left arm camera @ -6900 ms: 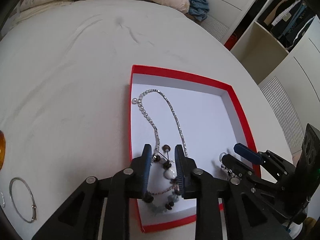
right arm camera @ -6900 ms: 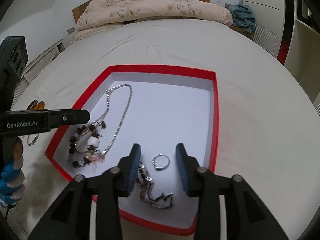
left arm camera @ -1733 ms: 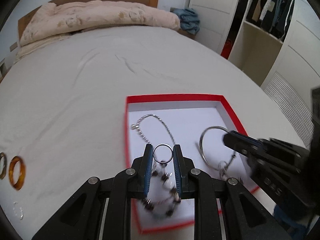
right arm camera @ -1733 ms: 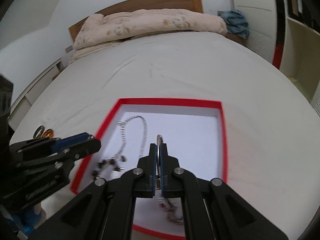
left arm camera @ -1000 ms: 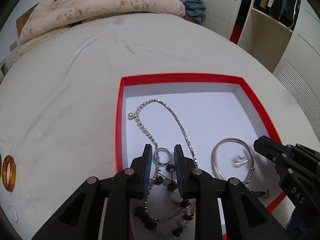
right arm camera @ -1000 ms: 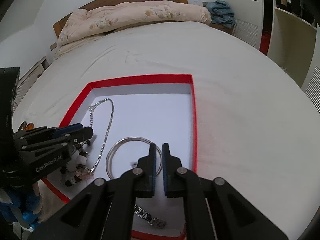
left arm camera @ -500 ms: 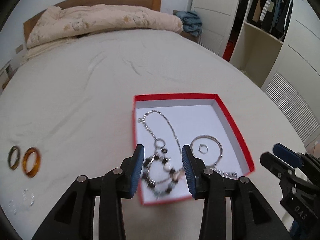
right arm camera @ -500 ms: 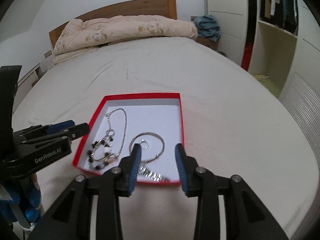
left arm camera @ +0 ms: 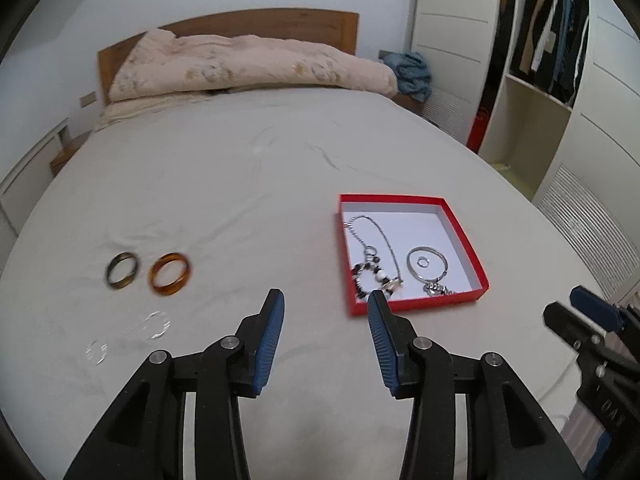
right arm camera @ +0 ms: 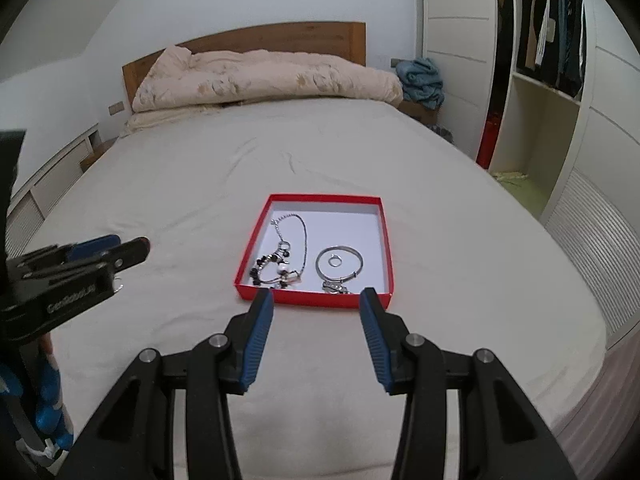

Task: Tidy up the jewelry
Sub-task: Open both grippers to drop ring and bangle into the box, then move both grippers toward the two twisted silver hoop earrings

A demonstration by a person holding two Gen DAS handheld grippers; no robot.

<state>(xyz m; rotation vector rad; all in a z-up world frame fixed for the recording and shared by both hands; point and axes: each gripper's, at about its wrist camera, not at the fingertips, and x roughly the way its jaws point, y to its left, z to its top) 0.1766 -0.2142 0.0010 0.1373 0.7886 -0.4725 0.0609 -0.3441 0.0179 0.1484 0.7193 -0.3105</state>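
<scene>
A red box lies on the bed and holds a chain necklace, a dark beaded bracelet, a silver bangle and a small ring. An amber bangle, a dark bangle and clear rings lie on the sheet to the left. My left gripper is open and empty, above the sheet left of the box. My right gripper is open and empty, just in front of the box.
A folded quilt and wooden headboard lie at the far end of the bed. A wardrobe with hanging clothes stands at the right. The bed's right edge drops off near the box.
Both grippers have pulled back and up from the box and opened wider. The left one has swung left, bringing the bangles on the sheet into view.
</scene>
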